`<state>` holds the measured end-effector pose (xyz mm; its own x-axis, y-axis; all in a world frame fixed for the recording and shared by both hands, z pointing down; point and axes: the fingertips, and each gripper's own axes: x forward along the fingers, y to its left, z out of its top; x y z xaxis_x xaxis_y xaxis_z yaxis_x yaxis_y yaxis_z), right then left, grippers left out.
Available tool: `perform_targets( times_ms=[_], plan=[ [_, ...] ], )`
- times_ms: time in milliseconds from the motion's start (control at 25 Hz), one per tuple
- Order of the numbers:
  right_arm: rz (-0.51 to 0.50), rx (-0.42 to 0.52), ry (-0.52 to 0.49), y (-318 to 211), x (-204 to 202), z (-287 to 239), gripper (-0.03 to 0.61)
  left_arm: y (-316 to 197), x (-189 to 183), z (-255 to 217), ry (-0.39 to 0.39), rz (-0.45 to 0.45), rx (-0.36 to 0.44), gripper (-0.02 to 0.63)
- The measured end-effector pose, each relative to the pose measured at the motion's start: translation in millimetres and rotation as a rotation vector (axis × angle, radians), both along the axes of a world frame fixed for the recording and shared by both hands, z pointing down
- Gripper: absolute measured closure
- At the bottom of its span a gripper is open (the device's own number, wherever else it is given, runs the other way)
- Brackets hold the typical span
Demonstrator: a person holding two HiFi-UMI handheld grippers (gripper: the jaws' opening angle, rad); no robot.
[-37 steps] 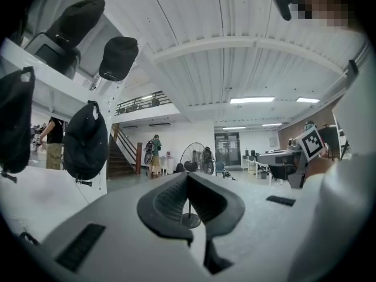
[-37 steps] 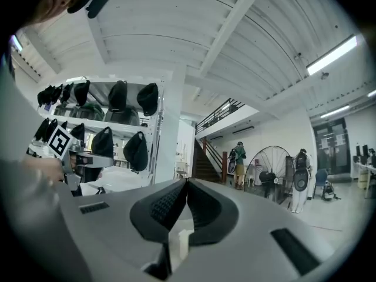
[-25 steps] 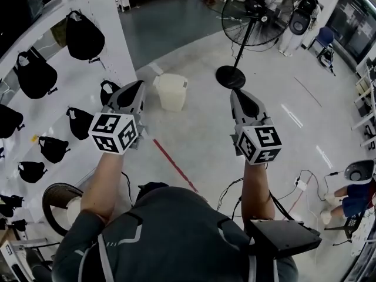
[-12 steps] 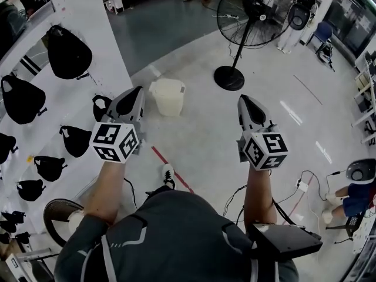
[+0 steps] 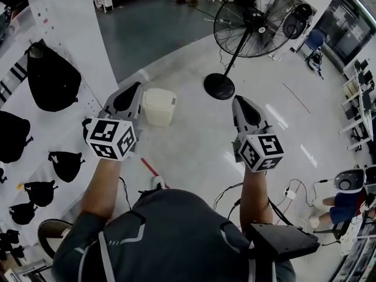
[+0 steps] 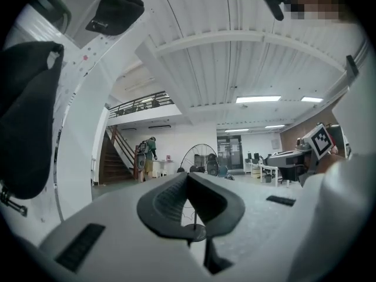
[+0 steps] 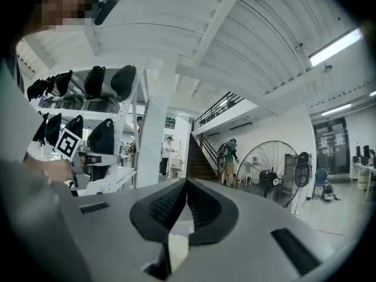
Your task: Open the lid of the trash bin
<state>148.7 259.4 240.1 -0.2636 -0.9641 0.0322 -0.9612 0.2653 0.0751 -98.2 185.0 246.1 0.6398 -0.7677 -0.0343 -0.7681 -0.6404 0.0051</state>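
The trash bin [image 5: 158,106] is a small cream bin with its lid down, standing on the pale floor in the head view. My left gripper [image 5: 135,88] hovers shut just left of it, tips level with its left edge, apart from it. My right gripper [image 5: 237,100] is held shut well to the bin's right, over bare floor. In the left gripper view the left gripper [image 6: 187,175] has its pads meeting with nothing between them. The right gripper [image 7: 187,181] in its own view is likewise shut and empty. Neither gripper view shows the bin clearly.
A large pedestal fan [image 5: 252,22] stands behind the bin, its round base [image 5: 218,87] right of it. A white rack [image 5: 88,51] hung with black bags [image 5: 53,78] runs along the left. A red floor line [image 5: 150,166] and cables [image 5: 282,192] lie near my feet.
I have moved forward: the bin and fan base have slid nearer and lower in the head view, the bin now beside the left gripper's tips. Both grippers stay shut.
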Motion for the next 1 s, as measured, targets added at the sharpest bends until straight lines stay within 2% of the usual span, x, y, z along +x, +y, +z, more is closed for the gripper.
perform_targets(
  times_ms=[520, 840, 1000],
  plan=[
    [-0.009, -0.013, 0.002, -120, -38, 9, 0.552, -106, -27, 16, 0.004, 0.013, -0.015, 0.604],
    [-0.071, -0.041, 0.031, -168, -64, 17, 0.552, -140, -50, 32, 0.027, -0.022, -0.050, 0.604],
    [-0.103, -0.040, 0.019, -198, -67, 21, 0.552, -154, -47, 37, 0.009, -0.032, -0.053, 0.606]
  ],
)
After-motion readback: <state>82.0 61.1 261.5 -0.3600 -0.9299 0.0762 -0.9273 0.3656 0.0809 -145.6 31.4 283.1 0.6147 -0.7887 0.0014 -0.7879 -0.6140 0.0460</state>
